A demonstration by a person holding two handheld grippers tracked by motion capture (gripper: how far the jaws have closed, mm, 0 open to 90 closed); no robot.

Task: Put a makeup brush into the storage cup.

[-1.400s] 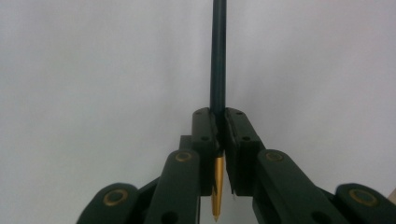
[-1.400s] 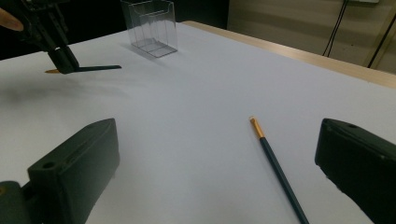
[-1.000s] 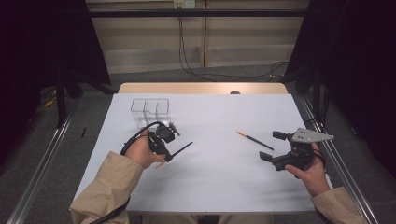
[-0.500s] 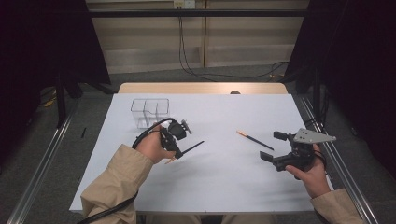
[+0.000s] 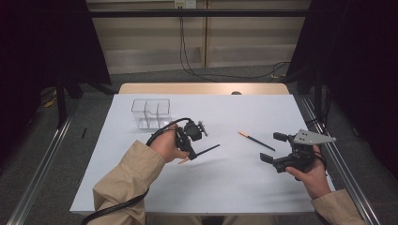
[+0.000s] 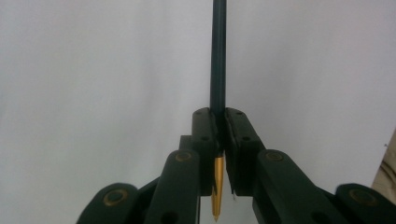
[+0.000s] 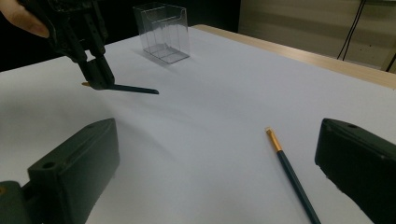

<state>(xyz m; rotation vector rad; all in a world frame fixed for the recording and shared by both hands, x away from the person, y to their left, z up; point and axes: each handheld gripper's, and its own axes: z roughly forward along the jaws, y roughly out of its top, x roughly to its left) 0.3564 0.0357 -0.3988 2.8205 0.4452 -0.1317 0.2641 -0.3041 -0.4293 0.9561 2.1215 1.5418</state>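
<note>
A dark pencil [image 5: 202, 152] with a gold end hangs above the white table cover [image 5: 225, 187], clamped near that gold end between the jaws of the left gripper [image 5: 192, 151], which are clenched tight on it; the dark shaft sticks out past the jaws toward the middle of the table, roughly level. In the left gripper view the pencil [image 6: 217, 65] runs straight up between the closed jaws, its gold tip pointing back toward the camera. The right gripper [image 5: 277, 149] sits low at the right side of the table in the person's hand, its jaws spread wide with nothing between them. A second pencil [image 5: 256, 140] lies flat on the cover just ahead of those open jaws, apart from them; in the right gripper view its lower end is cut off by the frame's edge. A clear plastic holder [image 5: 151, 113] with compartments stands upright toward the far left of the cover, beyond the left gripper. Whether it holds anything is hard to make out.
</note>
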